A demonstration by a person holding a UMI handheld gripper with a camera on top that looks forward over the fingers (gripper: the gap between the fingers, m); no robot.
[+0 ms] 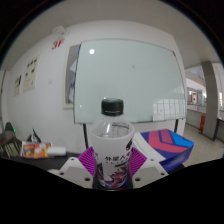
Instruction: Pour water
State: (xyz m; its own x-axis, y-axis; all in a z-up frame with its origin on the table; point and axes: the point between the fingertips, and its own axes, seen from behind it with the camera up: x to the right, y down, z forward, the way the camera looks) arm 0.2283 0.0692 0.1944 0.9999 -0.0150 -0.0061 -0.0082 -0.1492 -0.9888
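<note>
Both gripper fingers clamp bottle — upright, btwn them

Pretty evenly lit room, soft white light from overhead, nothing harsh. There's a bright glare spot on the whiteboard on the far wall. The fisheye bends everything hard, walls and ceiling curve toward the rim. The near bottle looks soft and slightly blurry, with barely any shadows around it.
</note>
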